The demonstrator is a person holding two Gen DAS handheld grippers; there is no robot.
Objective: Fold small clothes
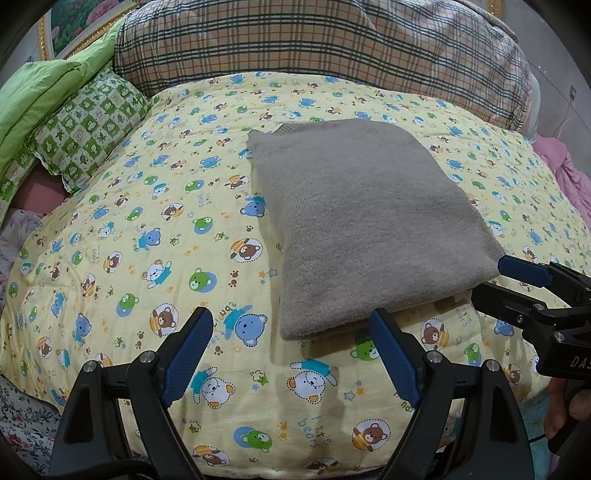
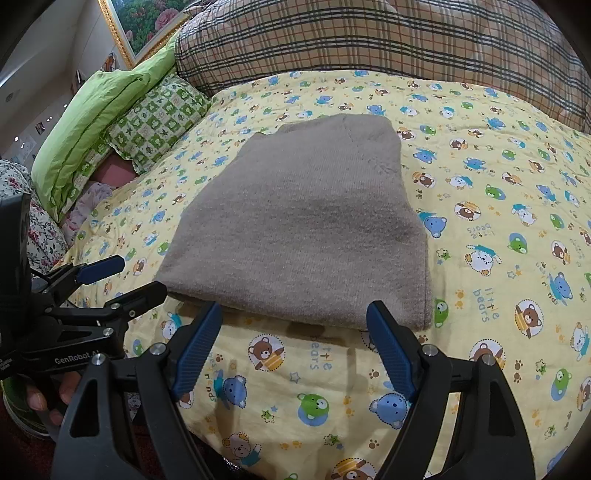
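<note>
A grey knitted garment (image 1: 369, 225) lies folded into a thick rectangle on the bed, resting on a yellow sheet (image 1: 129, 240) printed with little cartoon bears. Its near folded edge faces both cameras, and a ribbed edge shows at its far end. The left gripper (image 1: 291, 354) hovers just short of that near edge with its blue-padded fingers (image 1: 188, 354) spread wide and holding nothing; one tip sits near the garment's front left corner, though whether it touches the fabric is hard to judge through the fisheye. The right gripper (image 2: 295, 347) is likewise released, fingers (image 2: 391, 354) apart and empty, poised just before the garment's near edge toward its right side. In each wrist view the other gripper shows at the side, also with fingers parted, beside the garment's near corner. Behind the garment, a plaid quilt (image 1: 314, 40) is heaped along the far side of the bed. To the left lie a green checked pillow (image 1: 88, 129) and a plain green pillow (image 1: 33, 99), touching one another. A framed flower picture (image 2: 144, 22) hangs on the wall beyond.
</note>
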